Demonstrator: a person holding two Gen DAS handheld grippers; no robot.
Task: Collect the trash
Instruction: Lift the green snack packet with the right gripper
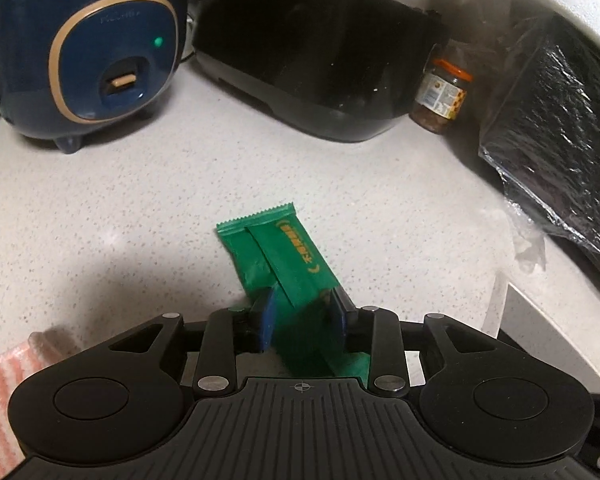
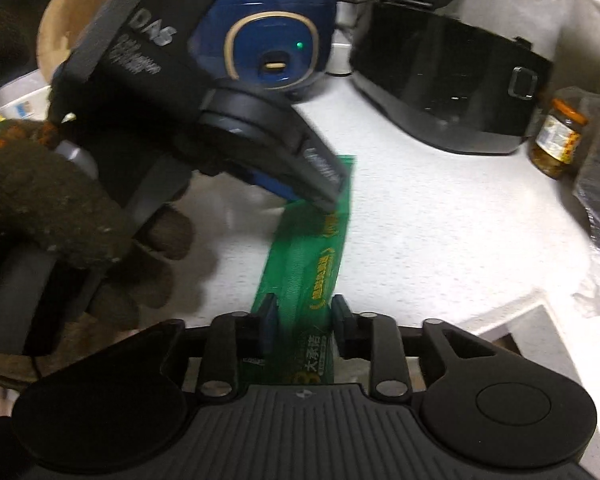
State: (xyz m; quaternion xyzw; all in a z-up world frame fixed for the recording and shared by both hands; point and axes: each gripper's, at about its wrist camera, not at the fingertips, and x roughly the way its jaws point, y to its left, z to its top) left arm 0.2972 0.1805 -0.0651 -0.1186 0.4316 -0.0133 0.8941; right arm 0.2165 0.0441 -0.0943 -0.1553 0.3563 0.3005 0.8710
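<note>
Both grippers met over one green wrapper (image 1: 278, 258) on the table (image 1: 160, 208), apparently passing it across. The left gripper (image 1: 302, 312) had its fingers spread beside it; the right gripper (image 2: 305, 314) seemed to pinch its near end.

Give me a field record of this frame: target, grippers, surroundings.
target: green wrapper, stretched between both grippers above the counter
left gripper: wrapper between its pads; grip unclear
right gripper: pads closed on the wrapper's other end
hand: gloved hand holds the left gripper
behind: blue cooker with green light on, black appliance, jar
bin: none in view
</note>
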